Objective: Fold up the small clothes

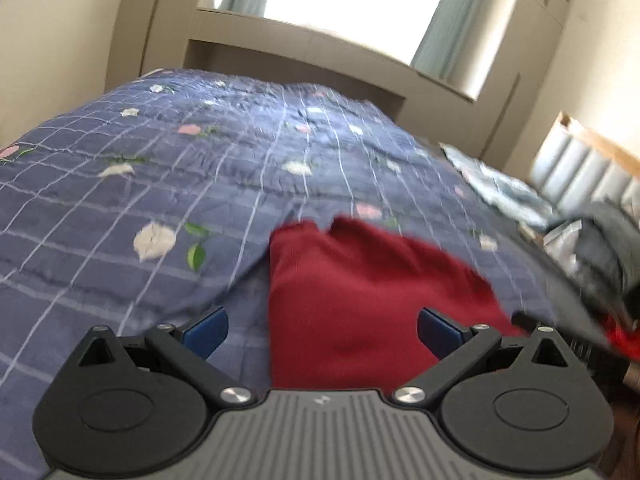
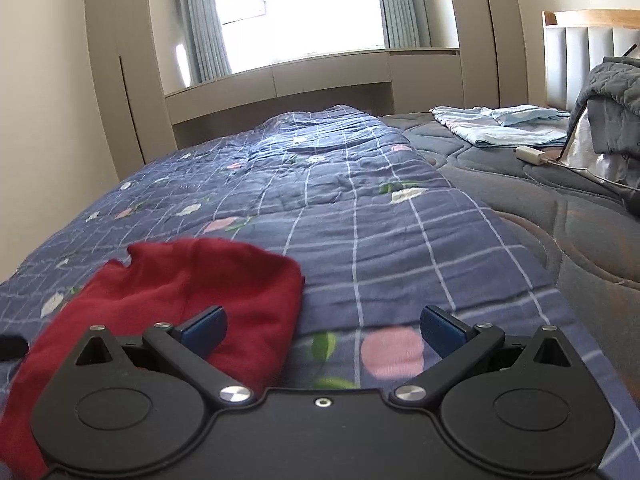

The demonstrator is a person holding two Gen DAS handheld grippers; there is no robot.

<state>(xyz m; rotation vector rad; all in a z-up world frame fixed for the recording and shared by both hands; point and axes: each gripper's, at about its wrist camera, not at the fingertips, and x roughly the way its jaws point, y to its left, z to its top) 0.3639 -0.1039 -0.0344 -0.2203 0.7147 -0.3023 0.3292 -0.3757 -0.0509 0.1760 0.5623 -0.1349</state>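
Note:
A small dark red garment [image 1: 360, 292] lies bunched on a blue checked floral quilt [image 1: 180, 168]. My left gripper [image 1: 322, 330] is open and empty, with the garment lying between its blue pads [image 1: 206, 332]. In the right wrist view the red garment [image 2: 188, 300] lies at the lower left. My right gripper [image 2: 324, 330] is open and empty, its left pad [image 2: 204, 330] over the garment's right edge and its right pad over the quilt [image 2: 360, 208].
A light blue folded cloth [image 2: 496, 124], a white charger [image 2: 530, 155] and a grey blanket pile [image 2: 612, 108] lie near the padded headboard [image 2: 580, 60] on the bare grey mattress [image 2: 560, 216]. A window with curtains [image 2: 304, 12] and beige cabinets stand behind the bed.

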